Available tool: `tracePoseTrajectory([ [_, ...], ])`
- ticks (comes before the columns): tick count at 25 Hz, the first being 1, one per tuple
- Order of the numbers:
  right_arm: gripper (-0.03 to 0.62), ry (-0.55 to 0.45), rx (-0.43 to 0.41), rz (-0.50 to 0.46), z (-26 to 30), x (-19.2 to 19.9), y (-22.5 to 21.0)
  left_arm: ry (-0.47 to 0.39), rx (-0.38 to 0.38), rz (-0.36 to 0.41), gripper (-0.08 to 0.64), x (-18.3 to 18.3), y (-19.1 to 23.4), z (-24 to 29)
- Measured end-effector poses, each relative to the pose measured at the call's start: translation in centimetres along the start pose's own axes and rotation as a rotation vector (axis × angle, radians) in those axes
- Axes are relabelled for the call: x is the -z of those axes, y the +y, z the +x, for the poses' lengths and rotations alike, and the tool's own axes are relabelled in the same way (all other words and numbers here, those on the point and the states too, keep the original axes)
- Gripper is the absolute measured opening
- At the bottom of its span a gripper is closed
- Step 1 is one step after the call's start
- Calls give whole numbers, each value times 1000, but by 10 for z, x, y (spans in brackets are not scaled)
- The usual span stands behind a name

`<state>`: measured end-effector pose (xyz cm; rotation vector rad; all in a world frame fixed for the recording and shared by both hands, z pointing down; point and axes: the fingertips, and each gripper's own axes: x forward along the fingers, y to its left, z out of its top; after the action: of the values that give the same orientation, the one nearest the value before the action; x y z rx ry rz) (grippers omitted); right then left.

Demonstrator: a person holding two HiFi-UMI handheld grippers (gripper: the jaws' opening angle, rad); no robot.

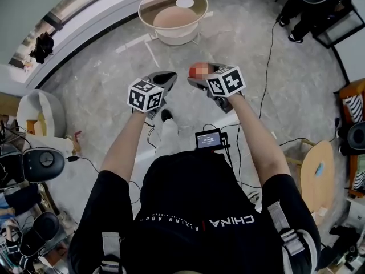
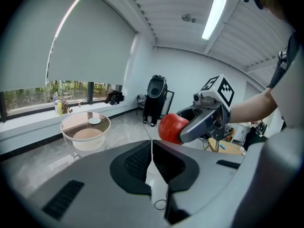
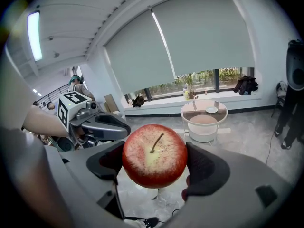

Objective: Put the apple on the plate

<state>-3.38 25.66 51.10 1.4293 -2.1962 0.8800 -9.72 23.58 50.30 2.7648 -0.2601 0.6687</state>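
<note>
Right gripper view showed the apple point(image 3: 154, 156) squarely between my jaws, stem pointing back at the camera. The dark ribbed pads point(image 3: 206, 167) pressed on its flanks at 3 and 9 o'clock. So my right gripper point(image 1: 202, 76) stood about an apple's width open and clamped on the fruit, held in the air in front of my chest. My left gripper point(image 2: 152, 148) hung at 9 o'clock of it, jaws brought together with nothing in them.

I judged the apple firm and fairly weighty for its size. Its red skin looked smooth and waxy, so it could slide if I squeezed off-centre, and it would bruise under a hard pinch. Across the widest girth, as I had it, seemed the right place to hold. Being round, it would likely roll once set down, so I reckoned it wanted a low, gentle release.

The plate point(image 1: 184, 3) was small and white and lay on a round glass-topped table point(image 1: 145, 16) at 12 o'clock, well apart from the apple. The floor point(image 1: 114, 84) was pale grey stone with cables trailing across it. A wooden side table point(image 1: 316, 176) stood at 4 o'clock. A long window point(image 3: 209, 77) under drawn roller blinds ran behind the glass table.
</note>
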Motion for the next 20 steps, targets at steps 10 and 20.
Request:
tracePoseTrajectory([
  [10,387,62,117,94,107,-105,-72,-7,88,21,25,-49,164,41],
  [20,387,77,164,158,203,-194,-132,-10,252,-28,25,-98,293,74],
])
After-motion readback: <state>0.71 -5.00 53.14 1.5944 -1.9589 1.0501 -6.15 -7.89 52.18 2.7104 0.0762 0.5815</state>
